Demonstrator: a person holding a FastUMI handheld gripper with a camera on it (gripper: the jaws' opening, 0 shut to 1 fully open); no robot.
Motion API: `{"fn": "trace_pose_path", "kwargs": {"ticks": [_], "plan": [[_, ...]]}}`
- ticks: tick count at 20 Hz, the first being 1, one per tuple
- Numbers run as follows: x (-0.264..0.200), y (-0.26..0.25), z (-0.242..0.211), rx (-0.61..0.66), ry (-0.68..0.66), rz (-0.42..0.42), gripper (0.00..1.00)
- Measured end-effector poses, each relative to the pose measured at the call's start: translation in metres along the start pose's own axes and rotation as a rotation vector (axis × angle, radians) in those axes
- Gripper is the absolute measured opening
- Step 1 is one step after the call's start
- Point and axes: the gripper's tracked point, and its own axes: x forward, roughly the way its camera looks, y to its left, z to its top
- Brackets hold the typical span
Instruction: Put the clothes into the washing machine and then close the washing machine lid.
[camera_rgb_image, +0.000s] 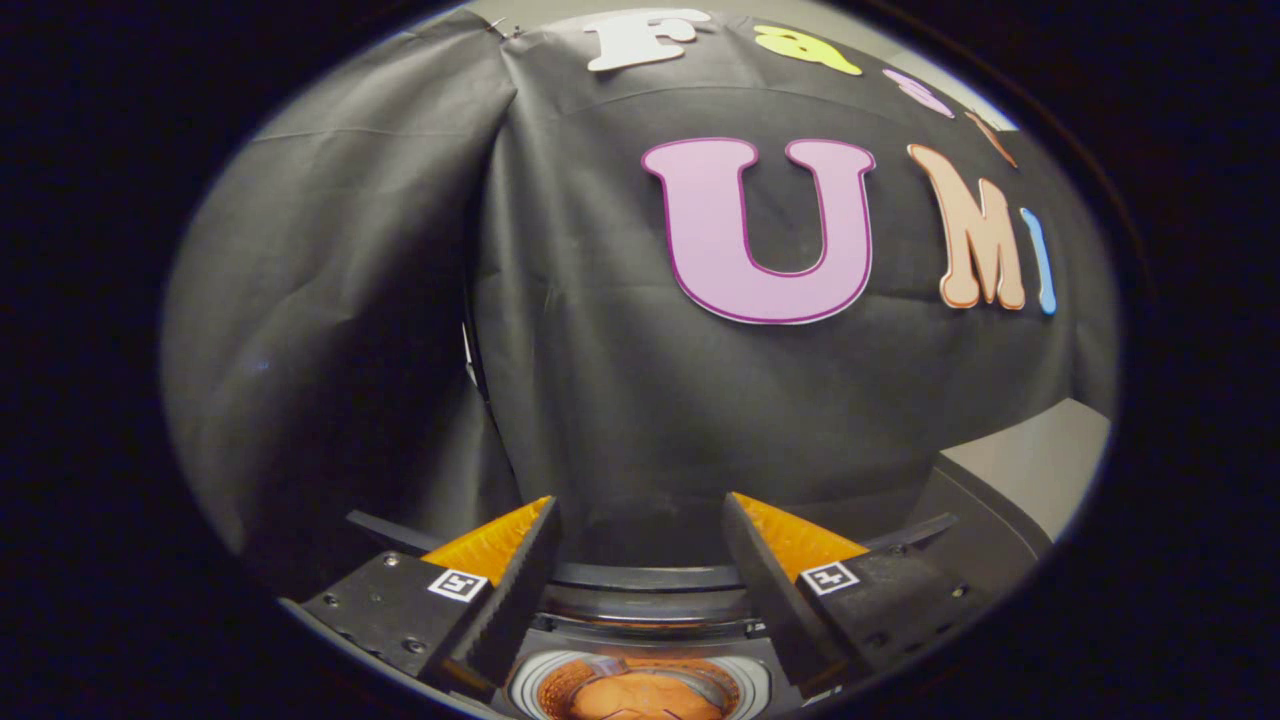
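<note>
Washing machine (640, 690) apparently beneath fingers (520, 590).

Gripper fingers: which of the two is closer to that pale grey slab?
The right finger, with the slab just beyond it; the left finger faces black cloth instead. The gripper hangs open above the washing machine.

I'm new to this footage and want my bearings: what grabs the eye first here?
The black cloth wall looms beyond everything. In front of it the hand-held gripper stands open, with nothing between its fingers. Below and between them is the washing machine's round opening, lid off, with something orange, likely clothes, inside.
</note>
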Motion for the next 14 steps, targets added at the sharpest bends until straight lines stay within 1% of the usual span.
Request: {"fn": "trace_pose_path", "kwargs": {"ticks": [14], "plan": [[-0.0003,-0.0026,0.0008,-0.004,-0.074,-0.025,0.99]]}}
